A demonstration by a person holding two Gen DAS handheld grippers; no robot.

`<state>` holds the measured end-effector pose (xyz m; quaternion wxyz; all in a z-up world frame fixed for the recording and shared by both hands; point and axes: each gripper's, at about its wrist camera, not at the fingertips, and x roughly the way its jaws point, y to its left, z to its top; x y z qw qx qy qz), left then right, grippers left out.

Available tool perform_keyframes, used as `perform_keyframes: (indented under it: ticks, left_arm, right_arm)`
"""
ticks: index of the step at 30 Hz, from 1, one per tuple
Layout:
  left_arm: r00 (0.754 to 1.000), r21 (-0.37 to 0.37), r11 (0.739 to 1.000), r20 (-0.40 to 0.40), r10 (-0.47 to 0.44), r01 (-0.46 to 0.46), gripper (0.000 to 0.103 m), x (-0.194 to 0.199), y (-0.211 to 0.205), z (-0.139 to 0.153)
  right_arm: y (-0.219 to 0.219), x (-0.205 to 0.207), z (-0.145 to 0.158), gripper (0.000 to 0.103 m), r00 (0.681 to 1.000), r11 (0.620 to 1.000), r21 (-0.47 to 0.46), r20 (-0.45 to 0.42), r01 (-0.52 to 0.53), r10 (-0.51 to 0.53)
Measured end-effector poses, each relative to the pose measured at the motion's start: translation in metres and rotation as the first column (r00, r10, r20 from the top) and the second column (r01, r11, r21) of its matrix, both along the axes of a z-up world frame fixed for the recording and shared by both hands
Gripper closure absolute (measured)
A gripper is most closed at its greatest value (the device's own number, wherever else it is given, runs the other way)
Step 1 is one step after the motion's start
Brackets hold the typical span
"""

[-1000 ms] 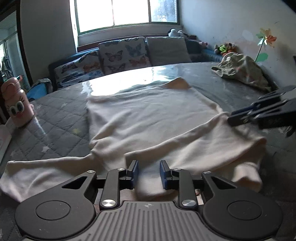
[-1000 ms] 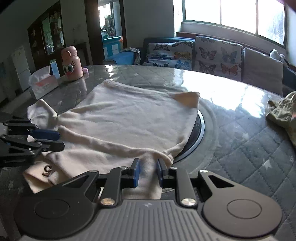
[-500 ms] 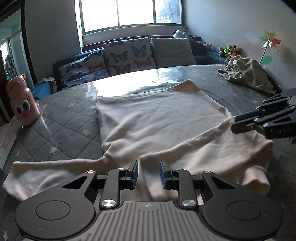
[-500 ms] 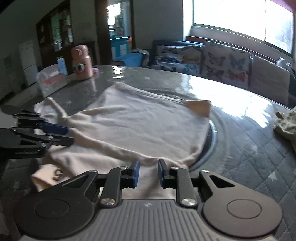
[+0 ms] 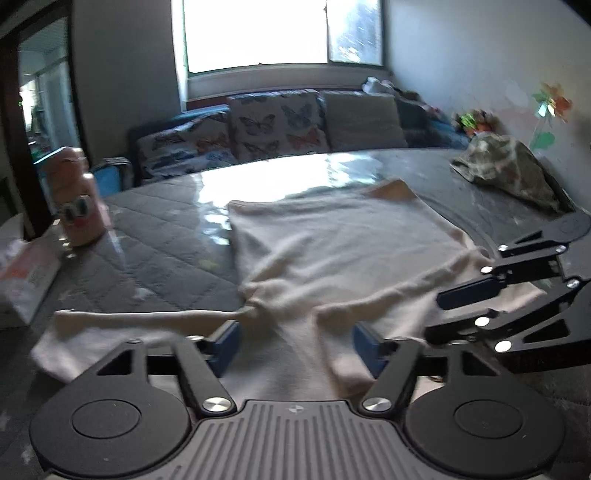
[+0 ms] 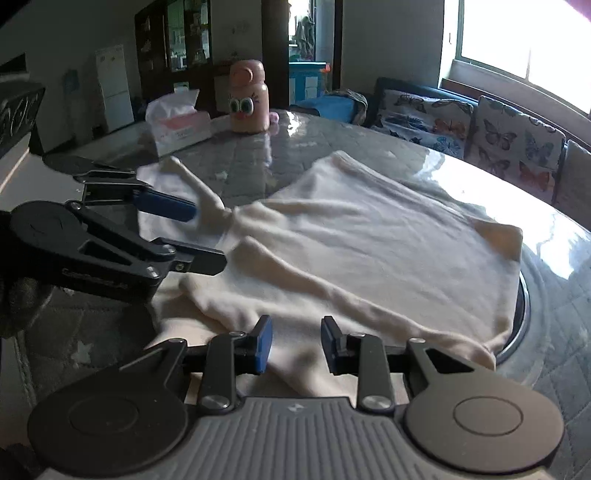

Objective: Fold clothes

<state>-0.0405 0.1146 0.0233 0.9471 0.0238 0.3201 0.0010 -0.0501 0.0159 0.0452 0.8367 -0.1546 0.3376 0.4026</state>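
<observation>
Sunlight from a wide window [image 5: 280, 33] glares off the round desk [image 5: 166, 221], which has a grey quilted cover under a clear sheet. Seen from the left wrist, a cream sweater [image 5: 332, 251] lies spread flat on the desk, its hem toward the window and one sleeve [image 5: 140, 317] stretched out to the left. The left hand-held gripper [image 5: 295, 345] sits low over the near edge of the sweater with its blue pads wide apart, cloth lying between them but not pinched. The right hand-held gripper [image 5: 454, 314] reaches in from the right, over the sweater's other shoulder. A pink bottle [image 5: 79, 206] stands at the left, a tissue pack [image 5: 26, 273] nearer the edge, and a crumpled camouflage garment [image 5: 506, 170] lies at the far right. Butterfly cushions [image 5: 277, 129] line a sofa behind.

From the right wrist, the sweater [image 6: 369, 251] fills the middle of the desk [image 6: 561, 362]. The right hand-held gripper [image 6: 295, 349] has its pads apart above the near folded edge, holding nothing. The left hand-held gripper [image 6: 199, 236] comes in from the left, fingers spread, beside the sleeve [image 6: 195, 184]. The bottle [image 6: 247, 99] and tissue pack [image 6: 177, 125] stand at the far side.
</observation>
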Motion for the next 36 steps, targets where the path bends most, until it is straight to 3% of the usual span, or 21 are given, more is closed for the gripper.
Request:
perform_keyframes:
  ticks: [7,11,15,17,19,28,32,36]
  left_arm:
    - [0.977,0.011,0.977,0.021,0.212,-0.212,0.026,-0.014,0.056,0.002]
    - [0.932,0.011,0.933,0.028,0.361,-0.361,0.027,-0.02,0.097,0.002]
    - [0.864,-0.009,0.865,0.02,0.503,-0.502,0.028,-0.02,0.139,-0.003]
    - [0.834,-0.023,0.834,0.008,0.552,-0.552,0.028,-0.019,0.156,-0.006]
    - [0.819,-0.042,0.818,-0.009,0.574,-0.574,0.03,-0.017,0.169,-0.01]
    - [0.81,-0.079,0.806,-0.051,0.584,-0.586,0.046,-0.007,0.184,-0.023]
    - [0.821,-0.084,0.817,-0.048,0.568,-0.57,0.082,-0.004,0.179,-0.021]
    - [0.841,-0.091,0.836,-0.038,0.54,-0.541,0.094,-0.003,0.163,-0.011]
  right_arm:
    - [0.017,-0.006,-0.008,0.067,0.999,0.999,-0.021,-0.004,-0.045,0.045]
    - [0.015,-0.007,-0.002,0.06,0.999,0.999,-0.005,-0.002,-0.043,0.043]
    - [0.011,-0.006,0.001,0.058,1.0,1.0,-0.001,0.002,-0.027,0.027]
    - [0.009,-0.007,0.001,0.058,1.0,1.0,-0.001,-0.001,-0.021,0.021]
    - [0.007,-0.007,0.0,0.058,1.0,1.0,-0.003,-0.004,-0.016,0.016]
    - [-0.001,-0.008,0.005,0.054,1.0,1.0,0.013,-0.001,0.006,-0.006]
    - [-0.005,-0.009,0.006,0.053,1.0,1.0,0.022,0.0,0.014,-0.014]
    - [-0.012,-0.008,0.007,0.053,1.0,0.999,0.037,-0.006,0.031,-0.031]
